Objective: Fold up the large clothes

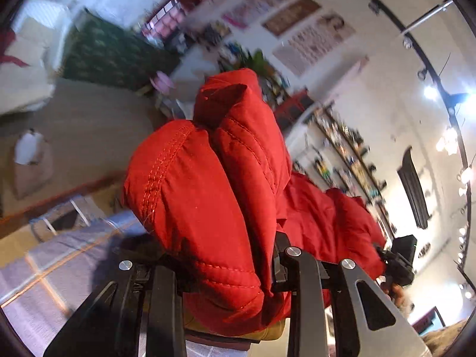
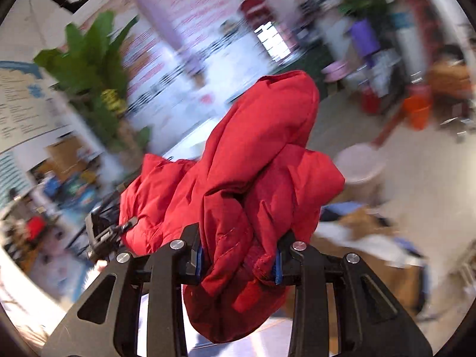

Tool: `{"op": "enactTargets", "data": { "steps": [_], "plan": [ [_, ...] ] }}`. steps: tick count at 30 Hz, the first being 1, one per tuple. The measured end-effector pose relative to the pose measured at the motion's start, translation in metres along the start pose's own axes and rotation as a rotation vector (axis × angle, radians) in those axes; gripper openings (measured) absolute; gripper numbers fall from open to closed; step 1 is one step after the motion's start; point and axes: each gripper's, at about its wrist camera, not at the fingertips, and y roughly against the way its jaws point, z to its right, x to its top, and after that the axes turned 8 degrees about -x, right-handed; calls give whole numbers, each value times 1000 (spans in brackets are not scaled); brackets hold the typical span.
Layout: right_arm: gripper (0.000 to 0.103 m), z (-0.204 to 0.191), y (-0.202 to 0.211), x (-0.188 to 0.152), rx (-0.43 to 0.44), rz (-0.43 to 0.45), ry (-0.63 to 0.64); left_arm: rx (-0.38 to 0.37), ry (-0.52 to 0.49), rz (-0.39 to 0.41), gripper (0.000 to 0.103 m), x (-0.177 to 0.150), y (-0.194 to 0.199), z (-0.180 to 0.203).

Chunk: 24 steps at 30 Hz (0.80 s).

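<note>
mostly blurred room | red jacket [image 1: 208, 196] hides fingertips | both jaws grip it

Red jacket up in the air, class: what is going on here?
A person holds a gripper in each hand, and both are clamped on one red padded jacket. The left gripper has a thick bunch of it between its fingers, and the right gripper pinches another bunch. The jacket is lifted off the checked cloth below, bunched, with no fold made yet.
</note>
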Motion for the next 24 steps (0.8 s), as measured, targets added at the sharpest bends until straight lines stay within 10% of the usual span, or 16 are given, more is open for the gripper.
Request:
{"op": "enactTargets", "data": {
  "steps": [5,10,12,24],
  "plan": [
    [35,108,14,-57,-174,-44,-203,164,128,-293,33,-63,-131,-83],
    [47,211,-5,-131,-230,-65,-527,180,401,-194,47,-85,-123,-163],
    [48,239,-5,-145,-230,-46,-628,215,346,-236,51,-89,-121,-169],
    [64,225,-65,-125,-410,-137,-459,391,319,-235,84,-90,-109,-156]
  ]
}}
